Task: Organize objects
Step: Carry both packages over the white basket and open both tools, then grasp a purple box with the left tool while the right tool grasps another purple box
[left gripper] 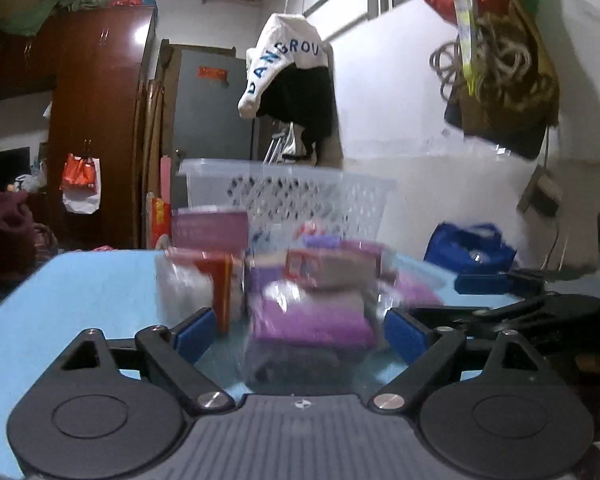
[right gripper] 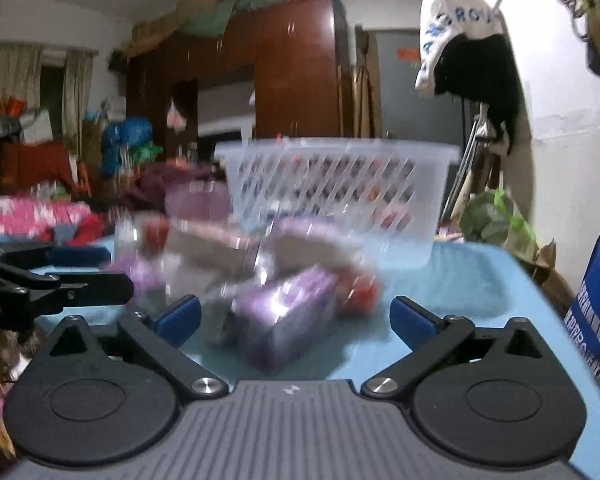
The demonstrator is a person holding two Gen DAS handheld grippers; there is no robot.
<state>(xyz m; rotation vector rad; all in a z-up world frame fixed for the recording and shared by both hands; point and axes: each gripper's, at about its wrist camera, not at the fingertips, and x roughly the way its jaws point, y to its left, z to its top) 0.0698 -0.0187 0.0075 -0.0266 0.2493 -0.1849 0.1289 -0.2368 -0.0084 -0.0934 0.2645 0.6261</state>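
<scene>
The left gripper (left gripper: 296, 332) is spread wide, empty, with a purple packet (left gripper: 312, 320) lying between its fingers on the blue bench (left gripper: 100, 292). The right gripper (right gripper: 296, 320) is likewise spread and empty before the blurred pile of packets (right gripper: 284, 312). A white basket (right gripper: 336, 192) stands on the bench just behind the pile.

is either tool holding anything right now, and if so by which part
Nothing is held. The left tool and right tool are both open, with the purple packets lying on the table between their fingers.
</scene>
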